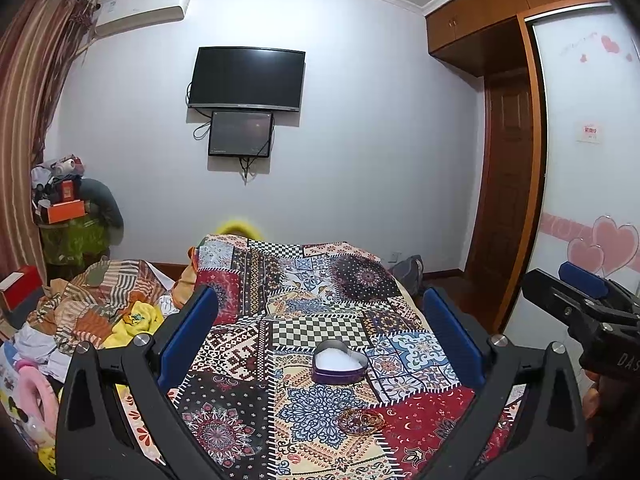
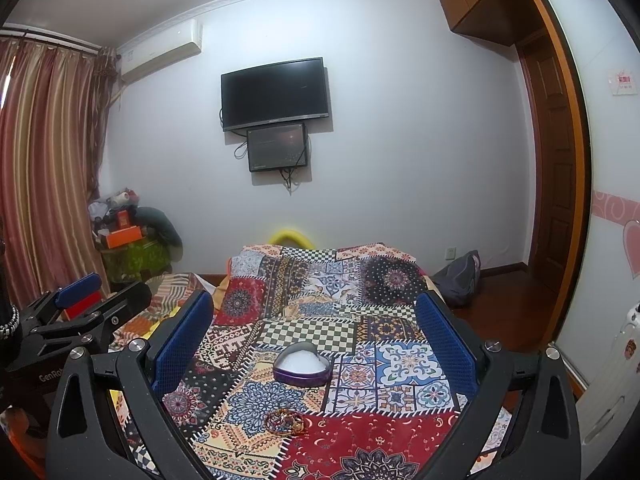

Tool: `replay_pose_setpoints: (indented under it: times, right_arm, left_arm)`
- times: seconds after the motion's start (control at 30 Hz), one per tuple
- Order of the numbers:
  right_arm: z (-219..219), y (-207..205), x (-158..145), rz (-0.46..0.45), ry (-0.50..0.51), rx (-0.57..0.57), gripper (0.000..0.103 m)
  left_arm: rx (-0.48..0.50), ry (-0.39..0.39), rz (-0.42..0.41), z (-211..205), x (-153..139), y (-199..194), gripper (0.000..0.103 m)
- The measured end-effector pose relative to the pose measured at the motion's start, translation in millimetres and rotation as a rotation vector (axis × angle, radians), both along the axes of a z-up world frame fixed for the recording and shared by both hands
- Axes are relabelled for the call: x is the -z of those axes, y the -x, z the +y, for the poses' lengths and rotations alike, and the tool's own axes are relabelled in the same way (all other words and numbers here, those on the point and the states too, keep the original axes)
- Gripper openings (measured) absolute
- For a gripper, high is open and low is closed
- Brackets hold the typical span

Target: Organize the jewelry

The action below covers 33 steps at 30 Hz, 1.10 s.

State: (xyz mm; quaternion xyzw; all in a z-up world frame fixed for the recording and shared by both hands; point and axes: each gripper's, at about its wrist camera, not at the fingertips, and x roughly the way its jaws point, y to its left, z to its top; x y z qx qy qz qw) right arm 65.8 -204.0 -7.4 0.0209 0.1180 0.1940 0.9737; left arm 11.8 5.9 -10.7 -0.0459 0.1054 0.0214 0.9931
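Bedroom, white wall, dark TV (image 1: 247, 79) up high. Patchwork bedspread (image 1: 320, 280) covers bed. Heart-shaped tin (image 1: 339, 366) with white lining sits open in middle. Small pile of bracelets (image 1: 361, 420) lies on bedspread just near of tin, not touching it. Left gripper (image 1: 320, 332) held above bed, fingers spread wide, holding nothing. Right gripper (image 2: 316, 336) same, fingers spread wide, empty.

bare quilt (image 2: 376, 440) surrounds the heart box (image 2: 302, 368) and bracelets (image 2: 285, 420); nothing blocks access.
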Motion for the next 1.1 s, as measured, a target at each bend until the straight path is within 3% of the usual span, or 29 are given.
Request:
replay_pose_setpoints:
  times: [1.1]
  right_arm:
    - [0.0,-4.9,4.8,0.016,-0.002,0.001,0.101]
  left_arm:
    - [0.013,0.004,0.013,-2.8,5.4,-6.3,0.103]
